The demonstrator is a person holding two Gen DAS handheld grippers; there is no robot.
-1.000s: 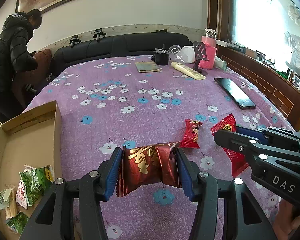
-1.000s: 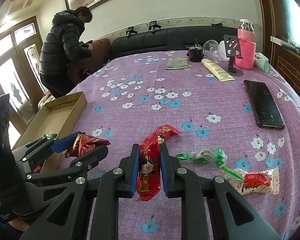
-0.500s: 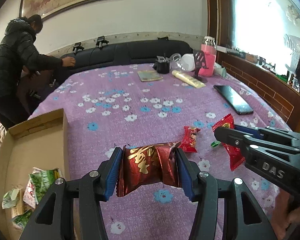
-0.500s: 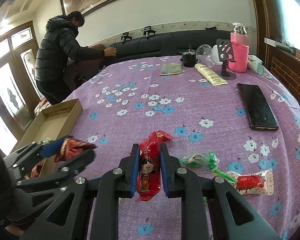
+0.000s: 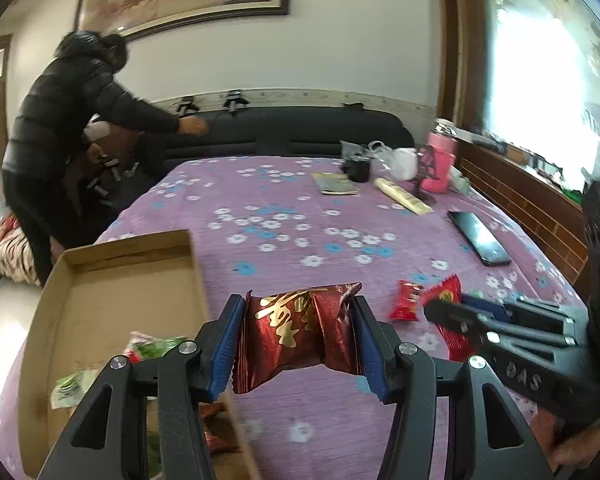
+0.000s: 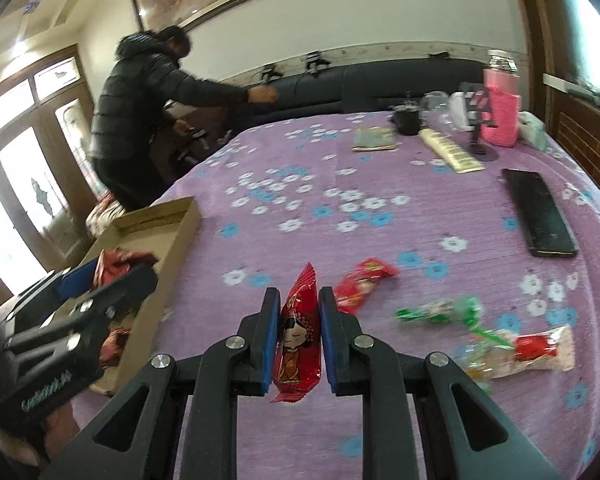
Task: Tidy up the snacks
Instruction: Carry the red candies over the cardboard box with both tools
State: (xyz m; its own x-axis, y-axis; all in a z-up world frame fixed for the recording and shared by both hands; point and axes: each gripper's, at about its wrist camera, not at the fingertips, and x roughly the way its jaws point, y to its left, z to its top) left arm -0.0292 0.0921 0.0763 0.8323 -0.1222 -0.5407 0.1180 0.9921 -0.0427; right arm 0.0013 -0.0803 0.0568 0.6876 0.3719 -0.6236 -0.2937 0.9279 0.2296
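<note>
Light: daylight from an overexposed bright window [image 5: 540, 92] at right, blown to white | Left: pale glass-paned wooden door [image 6: 16, 184] also glares | Blur: motion smear on the purple flowered tablecloth [image 6: 380, 208] and loose wrappers | Edges: fisheye bending, black corner vignette | Shadows: soft, faint

Left hand-held gripper [image 5: 300, 344] clamps dark red snack packet [image 5: 300, 336] beside cardboard box [image 5: 112, 304].

Left of the left claw [image 5: 298, 344] the cardboard box [image 5: 112, 280] rim rises; ahead, bare purple desk [image 5: 284, 240] lies free up to the phone [image 5: 480, 238]
</note>
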